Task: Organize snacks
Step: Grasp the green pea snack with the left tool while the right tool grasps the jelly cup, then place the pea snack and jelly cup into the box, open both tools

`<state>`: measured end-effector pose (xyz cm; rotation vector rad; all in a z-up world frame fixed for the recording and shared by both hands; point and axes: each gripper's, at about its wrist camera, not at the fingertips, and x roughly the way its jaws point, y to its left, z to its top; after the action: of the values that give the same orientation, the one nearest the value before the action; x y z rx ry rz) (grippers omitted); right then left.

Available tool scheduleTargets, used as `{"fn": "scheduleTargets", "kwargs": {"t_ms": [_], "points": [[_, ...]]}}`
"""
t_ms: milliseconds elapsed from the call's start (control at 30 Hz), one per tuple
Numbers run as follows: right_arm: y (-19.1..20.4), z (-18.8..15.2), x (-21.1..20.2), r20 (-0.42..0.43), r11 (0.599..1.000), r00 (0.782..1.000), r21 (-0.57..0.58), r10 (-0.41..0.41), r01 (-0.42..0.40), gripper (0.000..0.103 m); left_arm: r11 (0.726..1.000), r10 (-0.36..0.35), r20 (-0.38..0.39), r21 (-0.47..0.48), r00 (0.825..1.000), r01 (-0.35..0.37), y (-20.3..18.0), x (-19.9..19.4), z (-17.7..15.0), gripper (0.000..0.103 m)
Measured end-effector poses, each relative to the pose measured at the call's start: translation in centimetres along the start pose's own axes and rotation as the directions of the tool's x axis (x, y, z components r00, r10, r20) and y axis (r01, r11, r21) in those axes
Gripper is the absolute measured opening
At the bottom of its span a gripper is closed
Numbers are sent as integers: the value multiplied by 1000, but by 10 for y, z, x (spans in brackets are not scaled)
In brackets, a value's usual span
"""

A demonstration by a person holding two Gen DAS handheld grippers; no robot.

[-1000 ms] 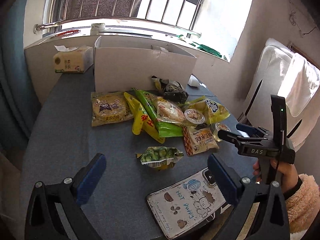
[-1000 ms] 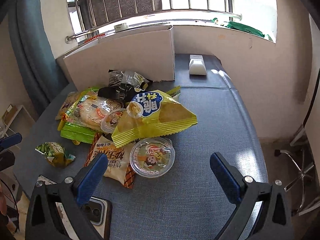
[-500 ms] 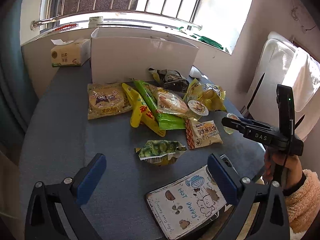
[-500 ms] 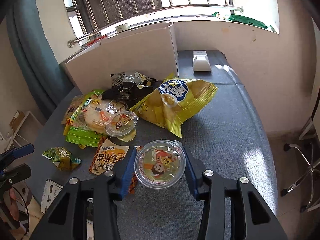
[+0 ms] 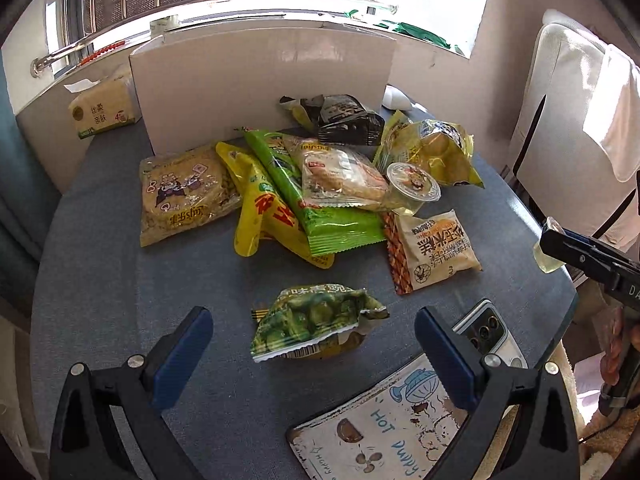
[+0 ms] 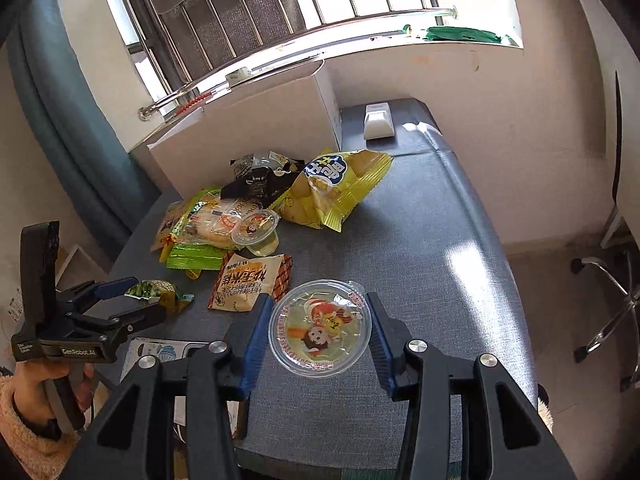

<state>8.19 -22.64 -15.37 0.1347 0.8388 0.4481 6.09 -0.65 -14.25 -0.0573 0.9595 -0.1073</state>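
Now right jaws clamp the jelly cup [image 6: 320, 328]; left jaws apart, seemingly above the pea packet [image 5: 316, 322].

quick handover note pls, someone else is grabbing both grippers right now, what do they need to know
Right gripper: shut on a jelly cup, lifted clear of the table.
Left gripper: open, holding nothing, hovering over the green pea packet, which lies between its fingers.
Things: the rest of the snacks lie in a pile in front of the white box, with a second jelly cup resting on it. A phone and a printed card lie near the table's front edge.
Done: one cup picked up; whether anything is in the box cannot be seen.
Left: place the cup, then the pea packet and the pile.
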Motion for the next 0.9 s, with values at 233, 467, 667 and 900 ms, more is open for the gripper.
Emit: {"fn": "scheduleTargets", "kwargs": {"t_ms": [233, 467, 667, 900], "points": [[4, -2, 3, -16, 1000, 1000, 4, 24, -24, 50, 999, -41, 2, 6, 999, 41, 5, 3, -3, 59], [16, 2, 5, -20, 998, 998, -10, 64, -64, 50, 995, -79, 127, -51, 989, 86, 22, -35, -3, 55], [18, 23, 9, -4, 985, 986, 48, 164, -163, 50, 994, -55, 249, -73, 967, 75, 37, -71, 12, 55], [35, 88, 13, 58, 979, 977, 1, 205, -205, 50, 990, -65, 342, -93, 937, 102, 61, -86, 63, 55]]}}
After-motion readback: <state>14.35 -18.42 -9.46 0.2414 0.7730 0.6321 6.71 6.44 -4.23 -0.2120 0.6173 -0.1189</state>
